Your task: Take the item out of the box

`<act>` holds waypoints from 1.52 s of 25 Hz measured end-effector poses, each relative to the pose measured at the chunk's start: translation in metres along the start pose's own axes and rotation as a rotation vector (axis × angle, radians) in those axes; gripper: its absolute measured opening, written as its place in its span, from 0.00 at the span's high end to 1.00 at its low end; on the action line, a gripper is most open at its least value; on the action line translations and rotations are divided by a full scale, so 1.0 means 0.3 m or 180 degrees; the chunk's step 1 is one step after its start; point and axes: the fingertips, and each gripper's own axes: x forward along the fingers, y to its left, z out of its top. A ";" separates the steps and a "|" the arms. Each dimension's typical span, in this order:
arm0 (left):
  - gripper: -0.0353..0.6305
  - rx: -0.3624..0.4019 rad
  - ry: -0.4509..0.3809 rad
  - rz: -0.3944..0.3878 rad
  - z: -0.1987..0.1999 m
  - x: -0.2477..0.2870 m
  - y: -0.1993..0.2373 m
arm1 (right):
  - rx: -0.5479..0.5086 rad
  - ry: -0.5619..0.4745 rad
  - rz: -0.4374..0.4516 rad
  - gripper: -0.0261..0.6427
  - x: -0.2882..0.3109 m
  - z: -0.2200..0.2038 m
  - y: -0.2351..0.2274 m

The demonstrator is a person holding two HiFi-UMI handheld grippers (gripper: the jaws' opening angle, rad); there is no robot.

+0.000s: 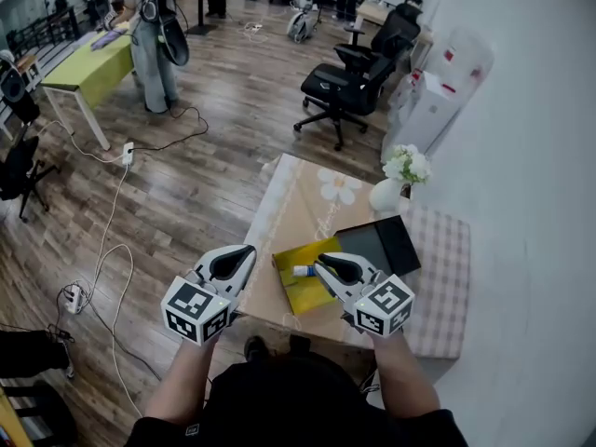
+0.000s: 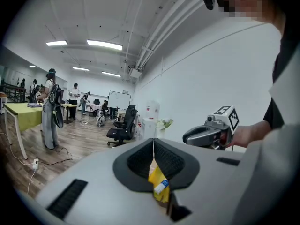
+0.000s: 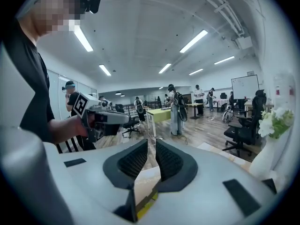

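Both grippers hover low over the table [image 1: 296,203] in the lower middle of the frame, and neither has hold of anything. The left gripper [image 1: 248,250] has its jaws pressed together and sits clear of the yellow box [image 1: 300,294] to its right. The right gripper [image 1: 320,264] is all but closed too, with only a sliver between its jaws and nothing in it. Its tip sits just beside the small white tube [image 1: 304,270]. That tube lies at the box's upper-left edge, seemingly inside it, though the view is too small to be sure. The step in hand looks like the reach for the item. Next, the right jaws would need to spread, straddle the tube and close on it before lifting it out.
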 end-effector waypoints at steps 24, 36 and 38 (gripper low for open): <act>0.92 -0.0354 0.0412 0.0288 -0.200 0.164 0.044 | -0.0573 0.1712 0.0621 0.75 0.204 -0.570 -0.219; 0.92 -0.0455 0.0446 0.0440 -0.243 0.100 0.064 | -0.1175 0.2669 0.0814 0.69 0.245 -0.809 -0.243; 0.92 -0.0483 0.0441 0.0479 -0.252 0.080 0.069 | -0.1350 0.2861 0.0829 0.69 0.248 -0.844 -0.249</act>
